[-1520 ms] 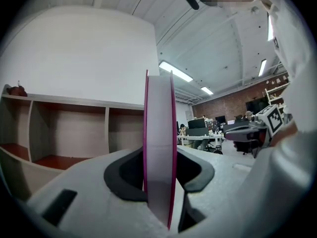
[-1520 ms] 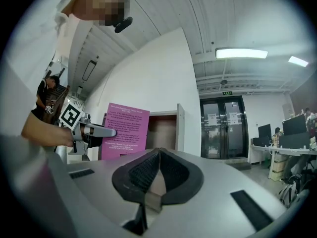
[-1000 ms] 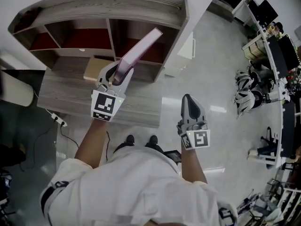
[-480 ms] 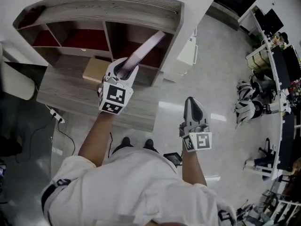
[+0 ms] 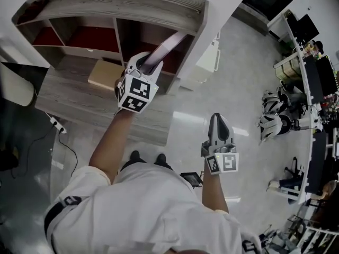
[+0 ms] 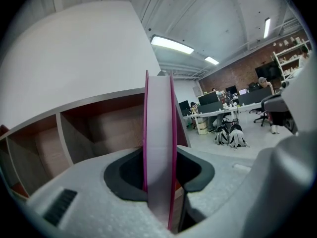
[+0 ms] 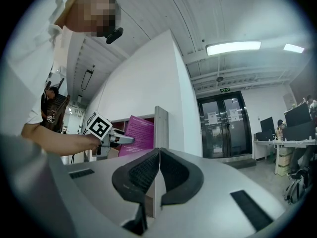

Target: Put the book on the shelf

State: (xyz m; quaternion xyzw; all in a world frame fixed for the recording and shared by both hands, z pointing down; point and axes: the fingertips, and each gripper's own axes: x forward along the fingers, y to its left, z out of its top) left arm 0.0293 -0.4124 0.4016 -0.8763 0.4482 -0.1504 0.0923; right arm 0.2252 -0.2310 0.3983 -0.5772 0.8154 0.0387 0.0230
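Big wood-grain shelf (image 5: 132, 4) with open cubbies takes up the top of the head view; under it sits a low grey-wood table (image 5: 69, 99) with a tan cardboard box (image 5: 103, 73) on it, tucked near the shelf; the book (image 6: 159, 133), pink covers with the pale page edge facing the left gripper view, stands on edge right down the middle of the left gripper (image 5: 144, 63); its dark pads (image 6: 124, 175) press on both covers at the book's near end, so it's properly clamped; the rest of the book sticks out past the fingertips toward the right-hand cubby, can't tell if it's actually inside; the right gripper (image 7: 157, 175) hangs lower, over the floor, well apart from the shelf, jaws pressed together on nothing.
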